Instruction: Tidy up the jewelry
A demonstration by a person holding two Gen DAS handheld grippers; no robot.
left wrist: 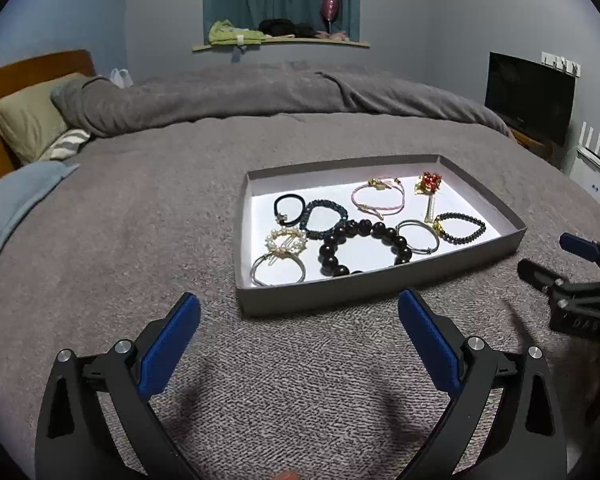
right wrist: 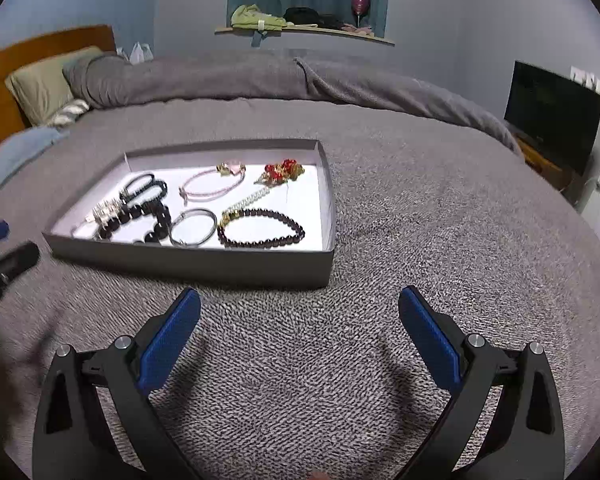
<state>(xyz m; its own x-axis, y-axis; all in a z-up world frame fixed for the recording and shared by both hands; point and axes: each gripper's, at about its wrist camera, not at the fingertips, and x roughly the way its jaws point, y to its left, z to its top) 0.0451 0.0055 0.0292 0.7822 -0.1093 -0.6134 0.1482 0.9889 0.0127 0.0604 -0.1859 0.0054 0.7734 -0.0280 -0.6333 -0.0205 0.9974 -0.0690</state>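
A grey bed (left wrist: pixel 140 240) carries a shallow grey tray (left wrist: pixel 380 286); a rumpled duvet (left wrist: pixel 260 92), pillows (left wrist: pixel 28 120), perhaps a blue blanket (left wrist: pixel 16 208).

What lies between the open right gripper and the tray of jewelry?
Only bare grey bedspread. In the right wrist view, nothing sits between the right gripper and the tray's near wall; its jaws stand wide and empty.

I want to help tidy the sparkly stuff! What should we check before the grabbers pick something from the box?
1. Left gripper open, nothing between the fingers: ok.
2. Right gripper open, nothing between the fingers: ok.
3. Tray flat on the bed cover: ok.
4. Big black bead bracelet free of neighbours: not ok, it touches the teal bracelet.
5. Dark bead bracelet lying clear: ok.
6. A place to sort into: cannot tell.
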